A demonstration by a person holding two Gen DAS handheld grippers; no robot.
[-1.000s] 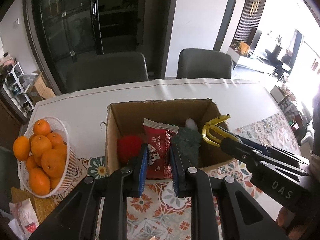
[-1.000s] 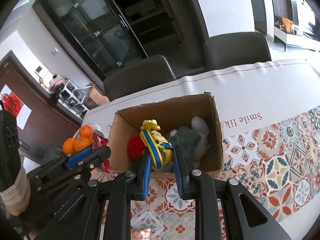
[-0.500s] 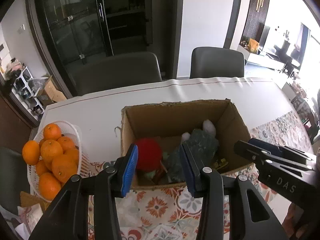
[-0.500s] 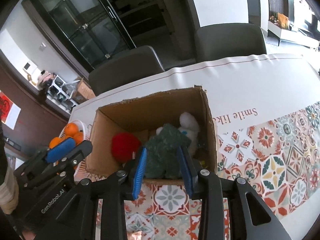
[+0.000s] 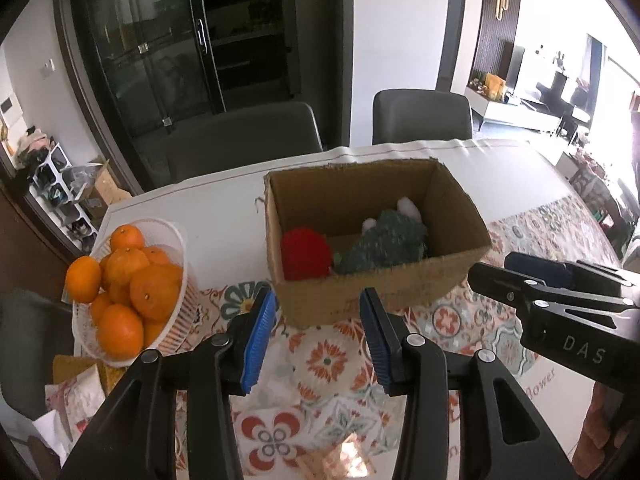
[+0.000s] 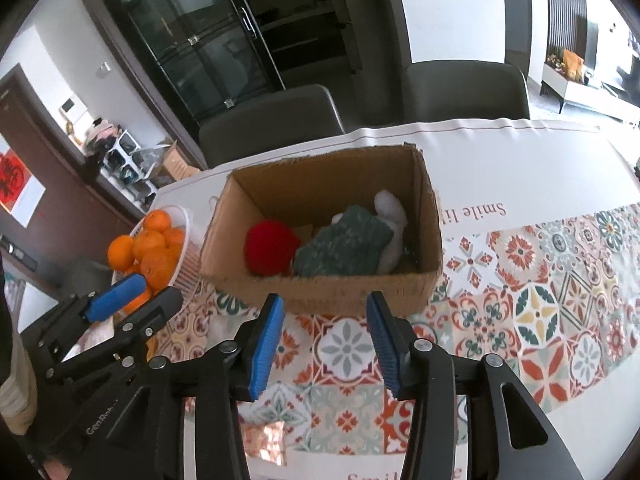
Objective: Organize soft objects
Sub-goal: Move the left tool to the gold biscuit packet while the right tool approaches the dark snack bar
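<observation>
— Fingers (image 5: 256,340) spread wide on left gripper (image 5: 318,336) and right gripper (image 6: 326,336), nothing held.
— Red plush ball (image 6: 270,246), green knit (image 6: 344,246) inside cardboard box (image 6: 340,294). Probably light, squashy; best pinched mid-body.

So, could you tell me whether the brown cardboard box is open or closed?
Open: the brown cardboard box has no lid or flaps over it, and a red fuzzy ball shows inside.

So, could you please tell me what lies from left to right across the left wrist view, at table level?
Basket of oranges → red plush ball → dark green soft toy → right wall of the cardboard box → right tool.
</observation>
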